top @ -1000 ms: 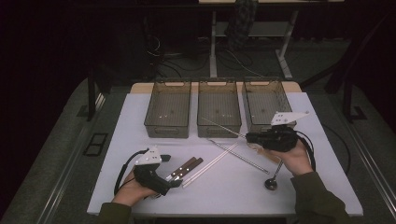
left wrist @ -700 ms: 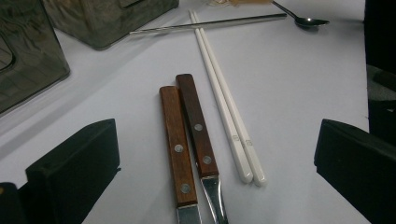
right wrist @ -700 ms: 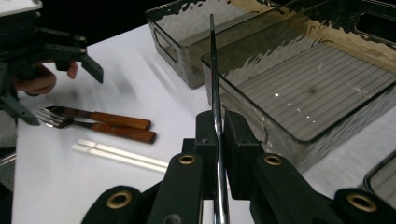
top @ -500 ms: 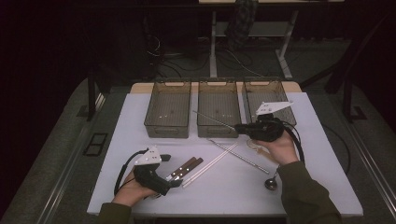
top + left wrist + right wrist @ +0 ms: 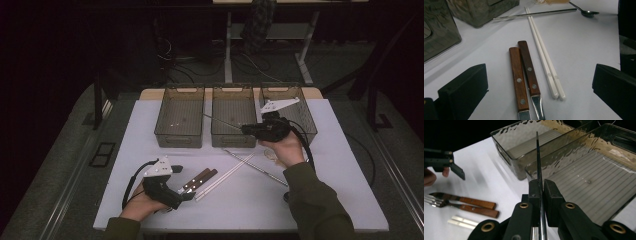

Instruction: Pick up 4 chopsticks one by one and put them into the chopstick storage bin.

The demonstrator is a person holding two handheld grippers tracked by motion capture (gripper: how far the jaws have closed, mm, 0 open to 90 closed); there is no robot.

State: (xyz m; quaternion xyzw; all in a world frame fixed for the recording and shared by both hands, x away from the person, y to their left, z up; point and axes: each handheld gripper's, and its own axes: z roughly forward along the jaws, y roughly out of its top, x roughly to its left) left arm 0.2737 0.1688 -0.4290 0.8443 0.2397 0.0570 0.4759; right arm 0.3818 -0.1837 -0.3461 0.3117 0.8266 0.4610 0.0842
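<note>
A laboratory-style recording station in a dark room. A white table (image 5: pixel 150 150) stands on grey flooring, with loose cables (image 5: pixel 200 55) on the floor beyond its far edge and the legs of a second workbench (image 5: pixel 227 45) behind. Three identical smoked-plastic bins (image 5: pixel 180 131) line the table's far edge; cutlery (image 5: pixel 200 179) lies sorted near its front edge. Surroundings are unlit and bare.

We are seeing open table (image 5: pixel 150 150) lying left of the wooden-handled cutlery (image 5: pixel 524 75); white chopsticks (image 5: pixel 546 62) are crowding its right; three bins (image 5: pixel 232 122) are walling the far edge; a metal rod (image 5: pixel 255 167) is crossing mid-table.
</note>
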